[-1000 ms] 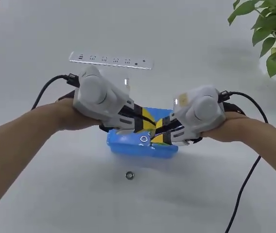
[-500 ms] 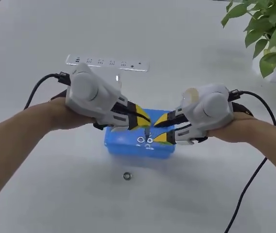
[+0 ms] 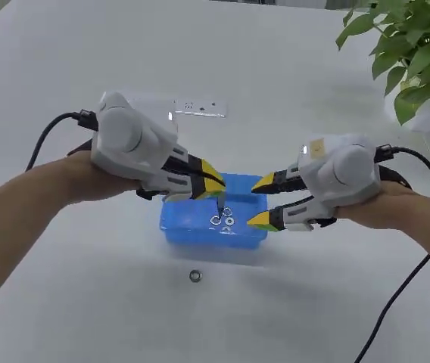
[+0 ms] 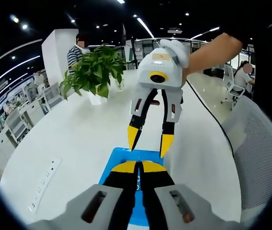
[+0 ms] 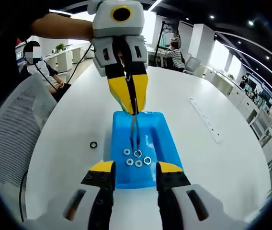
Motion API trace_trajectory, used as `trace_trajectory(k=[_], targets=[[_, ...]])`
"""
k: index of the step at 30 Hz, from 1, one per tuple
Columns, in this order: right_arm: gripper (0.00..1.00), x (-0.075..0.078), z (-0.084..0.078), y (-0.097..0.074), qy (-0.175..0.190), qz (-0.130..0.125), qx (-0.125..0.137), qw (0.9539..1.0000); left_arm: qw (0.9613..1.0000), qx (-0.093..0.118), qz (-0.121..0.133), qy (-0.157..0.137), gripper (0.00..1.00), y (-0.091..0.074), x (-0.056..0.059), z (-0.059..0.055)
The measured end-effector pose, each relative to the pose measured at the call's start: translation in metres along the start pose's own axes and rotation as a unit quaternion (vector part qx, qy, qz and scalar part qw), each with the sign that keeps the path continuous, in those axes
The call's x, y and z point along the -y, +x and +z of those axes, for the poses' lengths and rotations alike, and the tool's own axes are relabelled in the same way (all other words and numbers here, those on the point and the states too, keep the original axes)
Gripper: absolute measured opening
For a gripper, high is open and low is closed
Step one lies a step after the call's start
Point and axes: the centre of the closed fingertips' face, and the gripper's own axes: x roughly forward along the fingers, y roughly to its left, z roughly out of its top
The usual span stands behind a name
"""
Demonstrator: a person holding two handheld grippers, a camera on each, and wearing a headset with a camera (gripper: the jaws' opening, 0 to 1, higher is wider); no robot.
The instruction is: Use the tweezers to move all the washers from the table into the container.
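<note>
While the left tongs (image 3: 213, 184), clamped on the tweezers (image 3: 219, 203), hold the tips just over five washers (image 5: 138, 154) in the container (image 3: 192, 236) at mid-frame, the right tongs (image 3: 259, 203) hang apart, empty, at its right side. This looks like a drop-off. One washer (image 3: 194, 276) lies on the table (image 3: 86, 302), lower centre; next, the tweezers must reach it and pinch its rim

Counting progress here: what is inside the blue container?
Five silver metal washers lie in the blue plastic container, with the tips of the thin metal tweezers among them. The right gripper covers part of its near end.
</note>
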Motion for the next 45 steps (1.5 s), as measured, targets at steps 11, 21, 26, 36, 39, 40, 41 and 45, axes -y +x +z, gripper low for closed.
trace_trajectory(k=[11, 21, 26, 36, 39, 40, 41, 45], targets=[[0.47, -0.002, 0.000, -0.013, 0.018, -0.024, 0.003, 0.9995, 0.9999, -0.005, 0.010, -0.005, 0.05, -0.017, 0.004, 0.007], [0.58, -0.005, -0.004, -0.020, 0.035, -0.038, 0.006, 0.9987, 0.9995, -0.008, 0.026, -0.015, 0.05, -0.033, 0.011, 0.012], [0.65, -0.011, -0.009, -0.025, 0.048, -0.046, 0.005, 0.9978, 0.9993, -0.010, 0.030, -0.019, 0.05, -0.042, 0.016, 0.012], [0.78, -0.023, -0.010, -0.032, 0.069, -0.063, 0.016, 0.9955, 0.9993, -0.011, 0.029, -0.023, 0.05, -0.048, 0.030, 0.009], [0.81, -0.027, -0.012, -0.032, 0.072, -0.064, 0.016, 0.9953, 0.9993, -0.013, 0.026, -0.025, 0.05, -0.048, 0.035, 0.006], [0.82, -0.028, -0.012, -0.032, 0.073, -0.064, 0.017, 0.9951, 0.9993, -0.013, 0.025, -0.026, 0.05, -0.048, 0.037, 0.005], [0.84, -0.029, -0.012, -0.032, 0.075, -0.065, 0.018, 0.9948, 0.9993, -0.013, 0.022, -0.028, 0.05, -0.048, 0.039, 0.004], [0.89, -0.034, -0.011, -0.031, 0.082, -0.065, 0.021, 0.9943, 0.9993, -0.015, 0.017, -0.030, 0.05, -0.048, 0.046, 0.001]])
